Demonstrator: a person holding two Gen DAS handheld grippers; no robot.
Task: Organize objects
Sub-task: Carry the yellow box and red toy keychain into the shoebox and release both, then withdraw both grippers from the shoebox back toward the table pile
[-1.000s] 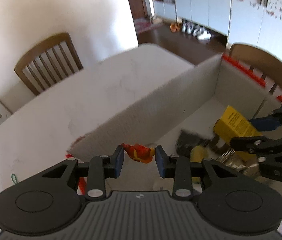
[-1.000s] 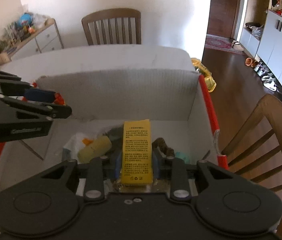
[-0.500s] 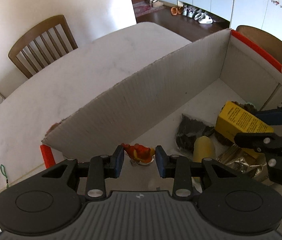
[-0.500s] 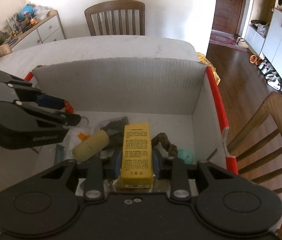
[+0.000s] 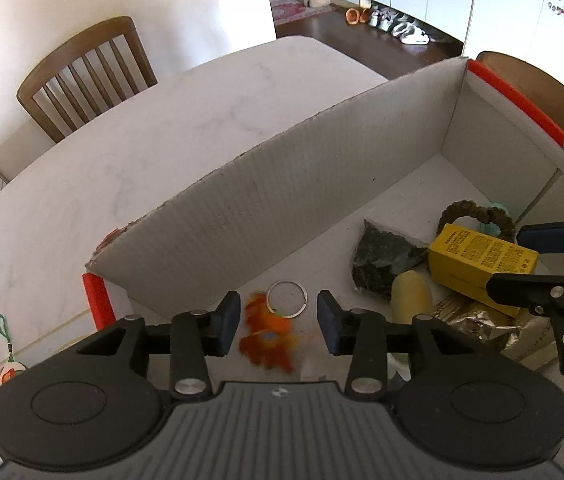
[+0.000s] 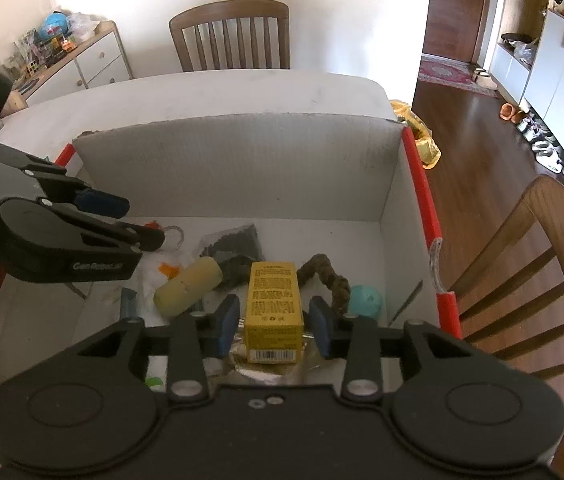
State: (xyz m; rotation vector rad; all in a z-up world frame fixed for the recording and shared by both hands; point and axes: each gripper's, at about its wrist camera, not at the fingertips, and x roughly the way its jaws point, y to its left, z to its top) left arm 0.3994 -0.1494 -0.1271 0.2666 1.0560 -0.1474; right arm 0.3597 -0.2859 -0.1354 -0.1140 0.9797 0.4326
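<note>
White marble-look table (image 5: pixel 130 152) under my cardboard box (image 6: pixel 242 168); my left gripper (image 5: pixel 278 322) just opened, pads clear of the blurred orange keyring toy (image 5: pixel 266 340); my right gripper (image 6: pixel 274 326) just loosened, yellow box (image 6: pixel 274 308) between but untouched, print unreadable; "GenRobot.AI" reads on the left tool.

box (image 6: pixel 238 168) – matt corrugated card | chair (image 6: pixel 229 36) – smooth wood | ring (image 5: pixel 286 299) – shiny metal
</note>
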